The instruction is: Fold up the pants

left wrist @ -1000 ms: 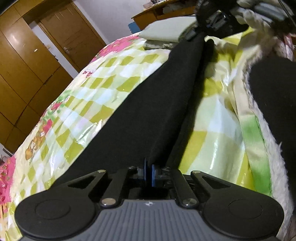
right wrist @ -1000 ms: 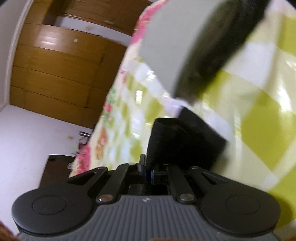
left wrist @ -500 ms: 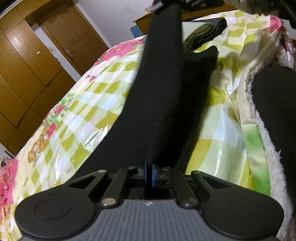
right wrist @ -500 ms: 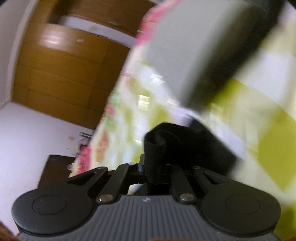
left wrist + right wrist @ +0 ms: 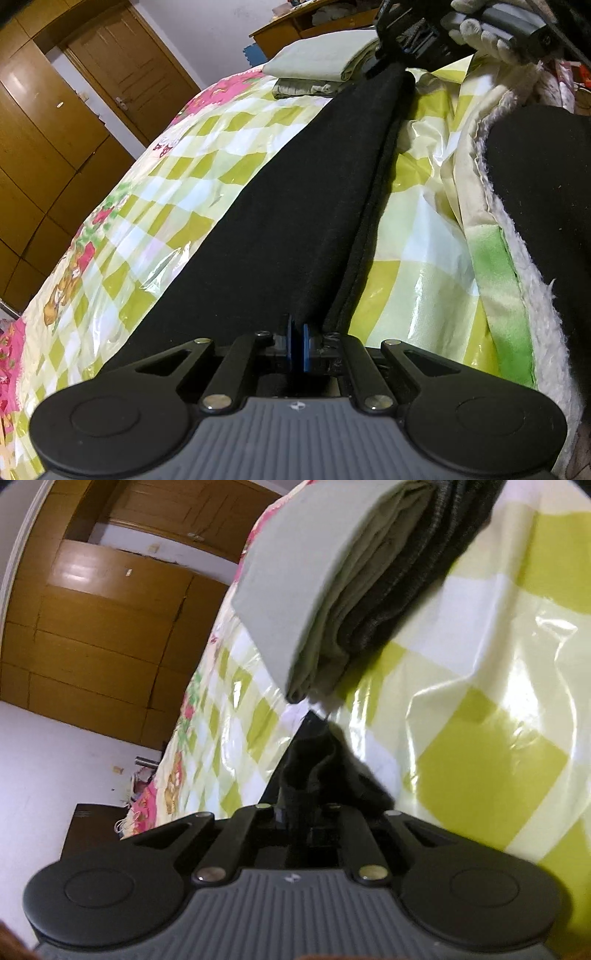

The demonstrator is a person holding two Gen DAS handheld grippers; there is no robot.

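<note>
Left tool (image 5: 296, 345): blue pads pinched together on the near end of the black pants (image 5: 295, 206), fabric clamped between them. Right tool (image 5: 295, 818): closed on a bunched black end of the same pants (image 5: 317, 771); seen from the left wrist view it sits at the far end (image 5: 408, 35), held by a white-gloved hand (image 5: 480, 26). Pants run as one long flat strip between the two tools, laid along the bed (image 5: 155, 192), one layer on top of another with the lower edge showing along the right side. Bed cover is glossy yellow-green check with pink floral border. Just beyond the far end: stack of folded clothes (image 5: 325, 62), pale grey-green on top; in the right wrist view the same stack (image 5: 332, 583) shows dark knit layers underneath. Fleecy white blanket edge (image 5: 532, 266) to the right. Wooden wardrobe (image 5: 33, 122) and door (image 5: 129, 70) behind.
</note>
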